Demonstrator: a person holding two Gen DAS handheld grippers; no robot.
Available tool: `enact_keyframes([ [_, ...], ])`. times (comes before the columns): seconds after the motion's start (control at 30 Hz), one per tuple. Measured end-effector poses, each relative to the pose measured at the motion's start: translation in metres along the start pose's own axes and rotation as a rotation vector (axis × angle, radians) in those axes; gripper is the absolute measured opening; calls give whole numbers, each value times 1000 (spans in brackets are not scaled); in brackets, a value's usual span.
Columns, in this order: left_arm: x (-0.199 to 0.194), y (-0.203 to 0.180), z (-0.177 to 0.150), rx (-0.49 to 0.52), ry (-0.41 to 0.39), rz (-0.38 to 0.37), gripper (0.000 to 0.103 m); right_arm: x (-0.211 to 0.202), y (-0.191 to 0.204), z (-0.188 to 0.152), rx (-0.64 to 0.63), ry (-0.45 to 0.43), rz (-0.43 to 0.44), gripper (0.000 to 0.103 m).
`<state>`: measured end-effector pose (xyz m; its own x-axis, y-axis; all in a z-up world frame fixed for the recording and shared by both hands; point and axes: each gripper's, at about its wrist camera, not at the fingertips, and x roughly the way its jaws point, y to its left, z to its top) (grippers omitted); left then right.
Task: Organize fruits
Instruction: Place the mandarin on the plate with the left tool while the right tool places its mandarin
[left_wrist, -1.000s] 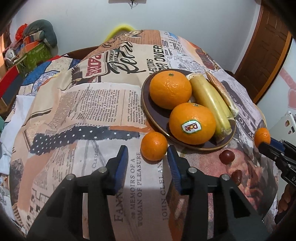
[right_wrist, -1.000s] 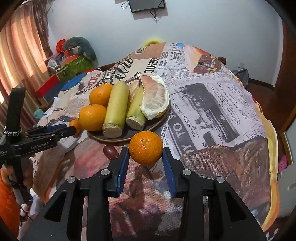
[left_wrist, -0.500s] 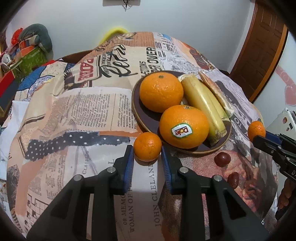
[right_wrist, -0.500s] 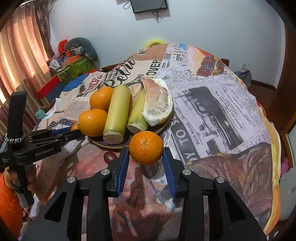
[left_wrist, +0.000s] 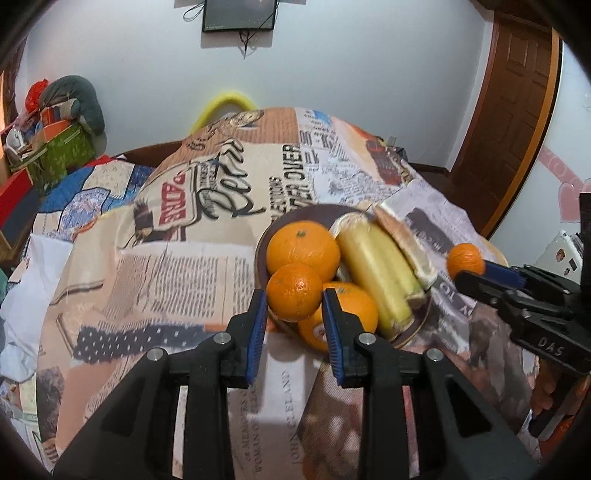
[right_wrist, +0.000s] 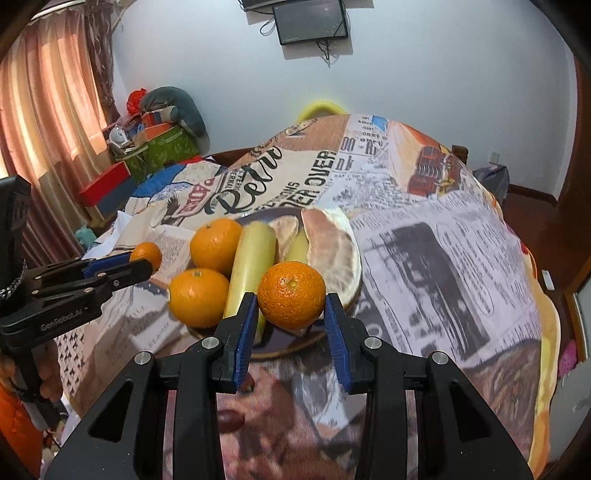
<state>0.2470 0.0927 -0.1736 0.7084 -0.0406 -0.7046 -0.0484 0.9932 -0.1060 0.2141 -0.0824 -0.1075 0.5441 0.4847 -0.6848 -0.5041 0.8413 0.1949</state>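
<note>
My left gripper (left_wrist: 294, 294) is shut on a small mandarin (left_wrist: 293, 284) and holds it in the air just in front of the dark plate (left_wrist: 273, 227). The plate carries two big oranges (left_wrist: 303, 247), pale bananas (left_wrist: 376, 269) and a pomelo segment (left_wrist: 404, 240). My right gripper (right_wrist: 290, 297) is shut on a second mandarin (right_wrist: 291, 291), raised over the near rim of the plate (right_wrist: 288, 347). Each gripper also shows at the edge of the other wrist view, with its fruit held clear of the newspaper-print cloth (left_wrist: 184, 266).
Two dark red fruits (right_wrist: 231, 419) lie on the cloth under the right gripper. A yellow chair back (left_wrist: 221, 107) rises behind the table. Boxes and bags (left_wrist: 55, 147) are piled at the far left, and a wooden door (left_wrist: 509, 110) stands at the right.
The left gripper closed on the small mandarin that lay on the cloth and lifted it. The right gripper carried its mandarin up and closer to the plate.
</note>
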Motion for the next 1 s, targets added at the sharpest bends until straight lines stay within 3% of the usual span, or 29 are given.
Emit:
enact_keyframes([
  [0.4,21,-20,17,22,-12,-41,30,24,-2,20,-10,-10,18,34],
  [1.0,45,-30,23,57,16,-57,30,60,-1,25,-29,50,46,34],
])
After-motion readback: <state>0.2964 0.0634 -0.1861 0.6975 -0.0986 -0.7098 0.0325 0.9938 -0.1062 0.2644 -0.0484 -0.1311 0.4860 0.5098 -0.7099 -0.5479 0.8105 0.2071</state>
